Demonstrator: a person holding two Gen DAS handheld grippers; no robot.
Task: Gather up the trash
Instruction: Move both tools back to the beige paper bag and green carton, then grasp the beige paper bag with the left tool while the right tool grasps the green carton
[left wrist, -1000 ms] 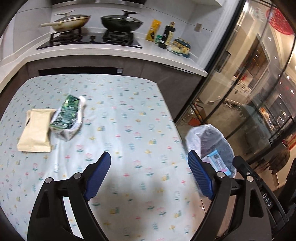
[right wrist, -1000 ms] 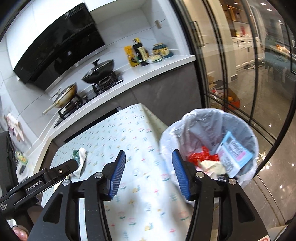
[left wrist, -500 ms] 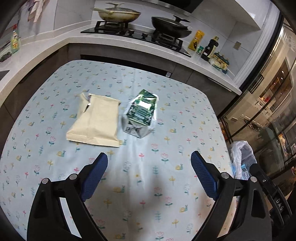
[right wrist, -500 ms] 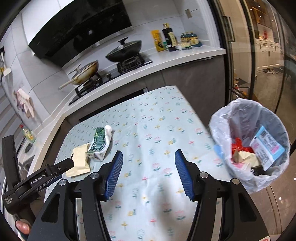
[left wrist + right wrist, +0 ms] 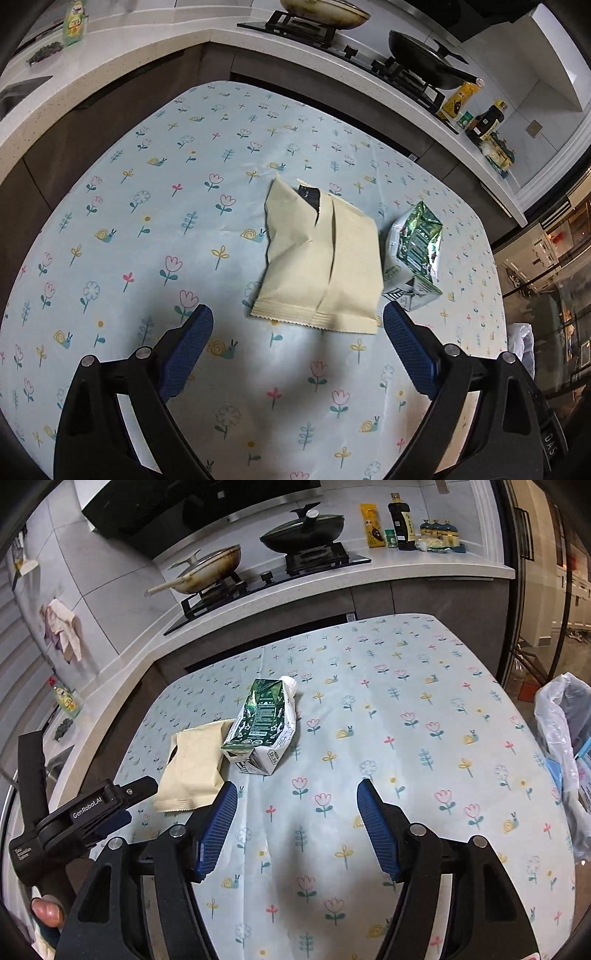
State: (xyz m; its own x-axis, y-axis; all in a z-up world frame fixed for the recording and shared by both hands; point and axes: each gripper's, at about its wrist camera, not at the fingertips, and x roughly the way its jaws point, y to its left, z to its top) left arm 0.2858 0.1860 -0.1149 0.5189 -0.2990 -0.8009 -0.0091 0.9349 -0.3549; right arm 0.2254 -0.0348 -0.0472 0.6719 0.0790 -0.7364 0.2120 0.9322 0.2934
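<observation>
1. Left gripper: blue pads spread wide, nothing between them, hovering over the table with the near edge of the beige pouch just ahead of the fingertips.
2. Right gripper: jaws opening, gap empty, only flowered cloth showing between the pads; pointed down at the table, the green carton ahead and slightly to the left.
3. Beige pouch: lying flat on the tablecloth, top edge torn with a dark strip showing, crimped seam facing the left gripper.
4. Green carton: crushed, lying on its side, touching the pouch's right edge in the left wrist view; white spout end pointing toward the counter in the right wrist view.
5. Bin with a white liner: off the table's right edge, partly cut off by the frame, blue-and-white packaging visible inside.
6. Behind the table: stone counter with a hob, a pale pan, a dark lidded pan, bottles and packets at the far end.
7. Lower left of the right wrist view: a fingertip on the handle of the left gripper.
</observation>
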